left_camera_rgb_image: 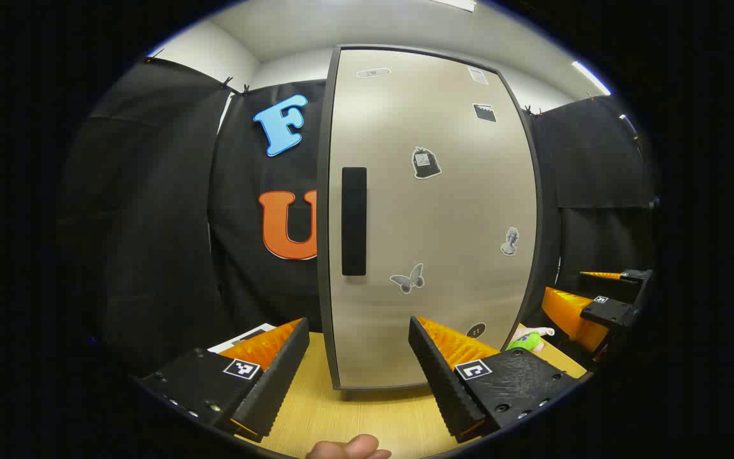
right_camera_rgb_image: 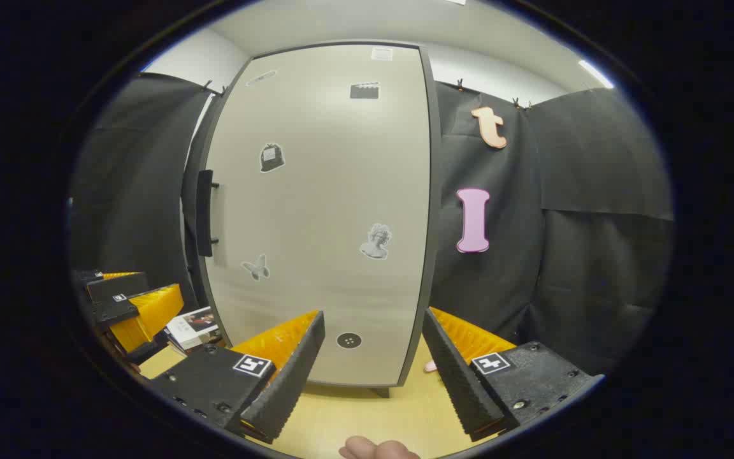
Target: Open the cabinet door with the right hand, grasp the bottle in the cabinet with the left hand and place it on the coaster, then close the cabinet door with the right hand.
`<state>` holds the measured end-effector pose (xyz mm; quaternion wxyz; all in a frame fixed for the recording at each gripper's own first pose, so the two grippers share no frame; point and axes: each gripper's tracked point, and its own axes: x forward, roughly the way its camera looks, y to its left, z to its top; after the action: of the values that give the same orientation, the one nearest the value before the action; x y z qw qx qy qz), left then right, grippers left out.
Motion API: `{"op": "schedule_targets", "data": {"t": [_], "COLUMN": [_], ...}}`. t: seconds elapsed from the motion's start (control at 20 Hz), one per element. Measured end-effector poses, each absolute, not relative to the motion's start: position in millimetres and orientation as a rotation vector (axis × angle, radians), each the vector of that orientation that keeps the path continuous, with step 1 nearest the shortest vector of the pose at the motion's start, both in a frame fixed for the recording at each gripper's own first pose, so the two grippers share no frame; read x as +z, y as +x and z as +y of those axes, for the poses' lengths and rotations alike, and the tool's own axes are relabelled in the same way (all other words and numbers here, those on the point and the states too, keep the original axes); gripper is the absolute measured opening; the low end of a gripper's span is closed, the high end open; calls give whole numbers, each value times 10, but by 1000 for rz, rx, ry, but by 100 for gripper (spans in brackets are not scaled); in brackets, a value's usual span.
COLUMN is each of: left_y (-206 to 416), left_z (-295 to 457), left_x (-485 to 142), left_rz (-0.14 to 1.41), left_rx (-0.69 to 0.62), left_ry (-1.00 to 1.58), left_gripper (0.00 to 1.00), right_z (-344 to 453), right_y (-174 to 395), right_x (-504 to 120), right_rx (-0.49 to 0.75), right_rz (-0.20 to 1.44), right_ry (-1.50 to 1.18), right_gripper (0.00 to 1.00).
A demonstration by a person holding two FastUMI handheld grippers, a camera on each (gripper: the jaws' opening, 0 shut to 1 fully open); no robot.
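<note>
Right gripper view: the right gripper point(right_camera_rgb_image: 373, 357), jaws wide and empty, faces the closed cabinet door point(right_camera_rgb_image: 322, 210); it should probably close around the handle point(right_camera_rgb_image: 204, 213) squarely before pulling.

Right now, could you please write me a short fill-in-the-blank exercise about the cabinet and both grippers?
1. The cabinet door is ____.
2. The dark handle is mounted ____ on the door.
3. The left gripper and the right gripper both have their jaws ____.
4. The cabinet stands on a ____ table.

Missing words: closed; vertically; open; wooden
</note>
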<state>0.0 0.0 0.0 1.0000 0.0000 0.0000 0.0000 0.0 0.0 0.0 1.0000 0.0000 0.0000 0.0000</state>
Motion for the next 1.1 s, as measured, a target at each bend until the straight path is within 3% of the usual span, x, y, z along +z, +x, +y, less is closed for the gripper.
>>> {"op": "schedule_targets", "data": {"t": [0.05, 0.1, 0.15, 0.3, 0.35, 0.4, 0.55, 0.6, 1.1], "left_y": [-1, -2, 5, 8, 16, 23, 40, 41, 29], "left_z": [-7, -7, -11, -12, -11, -20, -21, -26, 5], "left_x": [11, 20, 26, 63, 64, 61, 65, 66, 116], "left_rz": [-3, -7, -12, -24, -23, -23, -22, -22, -45], "left_rx": [1, 2, 4, 4, 1, -1, -3, -5, -4], "left_ry": [-1, -2, -4, -7, -6, -6, -2, 0, 6], "left_gripper": [95, 95, 95, 95, 95, 95, 95, 95, 95], "right_z": [-6, -9, -17, -34, -35, -29, -17, -9, 65], "right_y": [1, 0, 4, 2, 1, 1, 2, 3, 11], "right_x": [7, 9, 12, -11, -8, -9, 0, 3, 7], "right_rx": [1, 4, 2, -2, -1, 0, 3, 4, 20], "right_rz": [-1, -2, -2, 4, 3, 2, 0, -2, 6], "right_ry": [2, 5, 6, 15, 18, 19, 14, 14, 17], "right_gripper": [95, 99, 95, 95, 99, 95, 95, 99, 95]}}
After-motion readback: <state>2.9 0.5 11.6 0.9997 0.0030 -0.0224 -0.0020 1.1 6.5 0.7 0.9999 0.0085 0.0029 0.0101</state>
